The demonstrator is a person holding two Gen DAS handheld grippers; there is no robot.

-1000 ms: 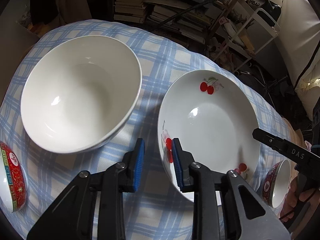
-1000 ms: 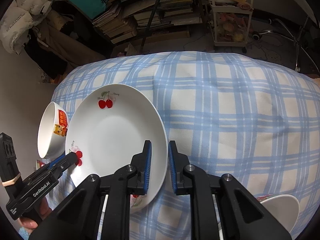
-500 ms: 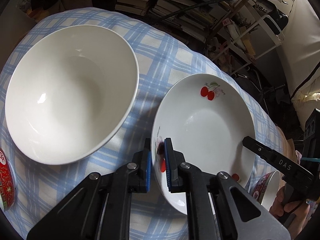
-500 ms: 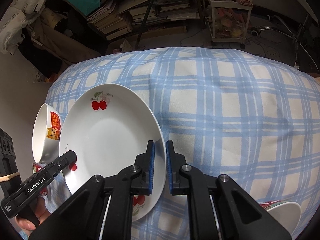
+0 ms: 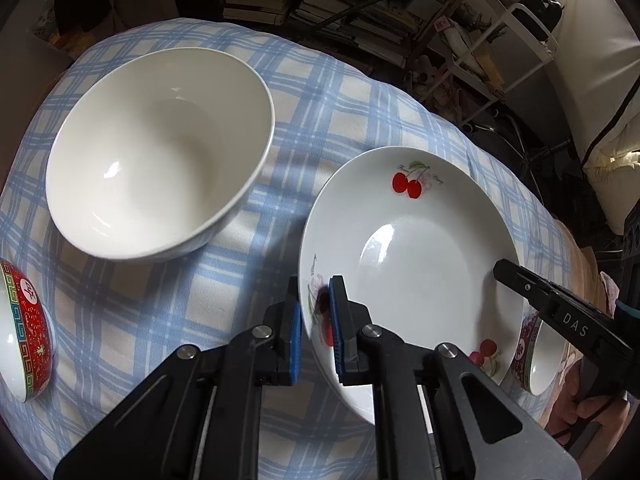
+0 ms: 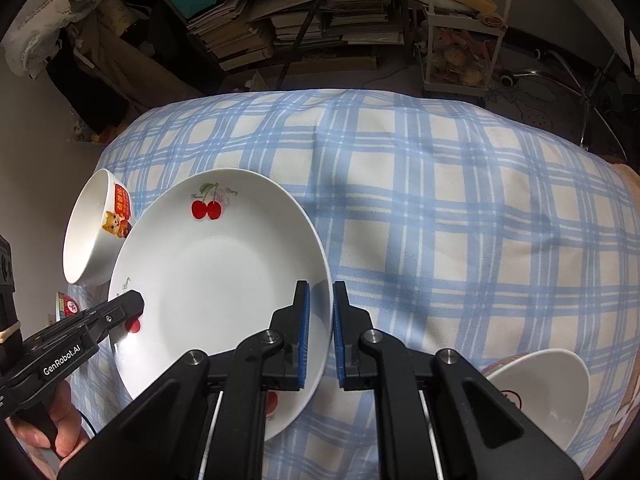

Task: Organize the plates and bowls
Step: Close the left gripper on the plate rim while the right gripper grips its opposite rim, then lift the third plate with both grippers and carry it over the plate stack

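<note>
**Plate held by both grippers**

Plate with cherry prints sits between the two grippers, over the checked cloth. The left gripper is clamped on its near-left rim; the right gripper is clamped on the opposite rim. A large white bowl stands ahead-left of the left gripper.

blue plaid cloth, stacked books

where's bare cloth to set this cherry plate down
Widest bare patch: blue checked tablecloth right of the white cherry-print plate. Crowded left: large white bowl, red patterned bowl.
</note>
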